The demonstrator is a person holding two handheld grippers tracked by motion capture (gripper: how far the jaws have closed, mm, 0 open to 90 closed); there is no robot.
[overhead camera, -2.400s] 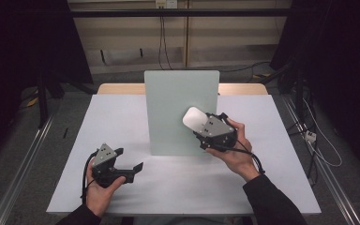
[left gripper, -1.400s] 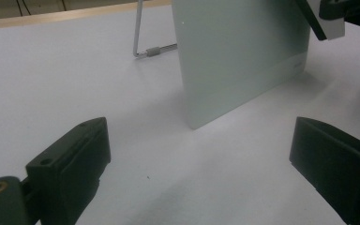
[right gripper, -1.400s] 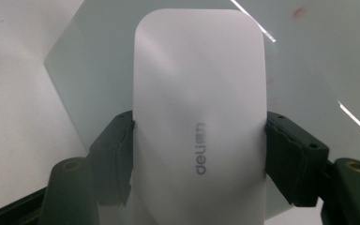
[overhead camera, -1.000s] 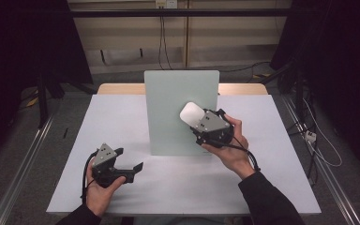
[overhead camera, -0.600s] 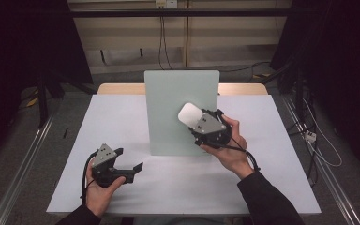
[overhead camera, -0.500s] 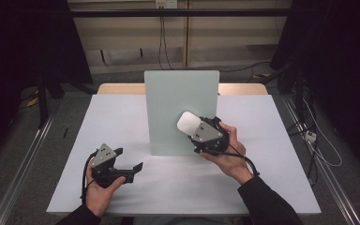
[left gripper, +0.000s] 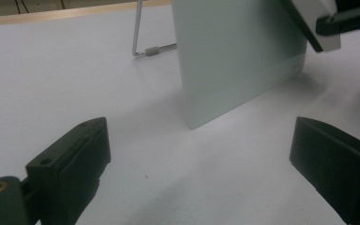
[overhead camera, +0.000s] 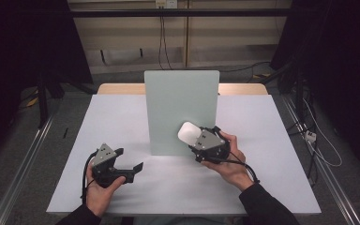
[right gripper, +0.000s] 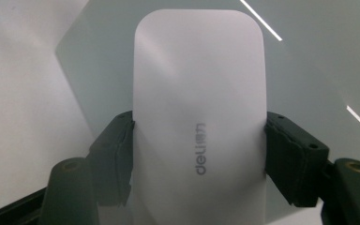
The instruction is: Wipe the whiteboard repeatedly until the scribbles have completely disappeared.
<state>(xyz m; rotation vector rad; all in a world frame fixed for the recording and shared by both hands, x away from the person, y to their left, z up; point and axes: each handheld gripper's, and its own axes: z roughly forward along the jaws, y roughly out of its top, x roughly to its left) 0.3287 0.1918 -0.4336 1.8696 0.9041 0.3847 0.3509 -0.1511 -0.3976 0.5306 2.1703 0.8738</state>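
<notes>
A pale green board [overhead camera: 182, 110] stands upright at the middle of the white table [overhead camera: 122, 117]. My right gripper [overhead camera: 194, 139] is shut on a white rounded eraser [overhead camera: 186, 133] marked "deli" and holds it before the board's lower right face. In the right gripper view the eraser [right gripper: 199, 117] sits between both black jaws with the board [right gripper: 309, 61] close behind; I cannot tell whether they touch. My left gripper [overhead camera: 130, 159] rests open on the table at the front left, with nothing between its jaws. From the left gripper view the board [left gripper: 234, 51] and the eraser [left gripper: 316, 21] lie ahead.
A bent wire stand [left gripper: 143, 47] props the board from behind. The table's wooden far edge [overhead camera: 117, 88] shows behind the white surface. Metal rails [overhead camera: 23, 159] run along the floor on both sides, and cables [overhead camera: 318, 145] lie at the right.
My right gripper has carried the eraser down and a little left along the board's face. The left gripper has stayed still.
</notes>
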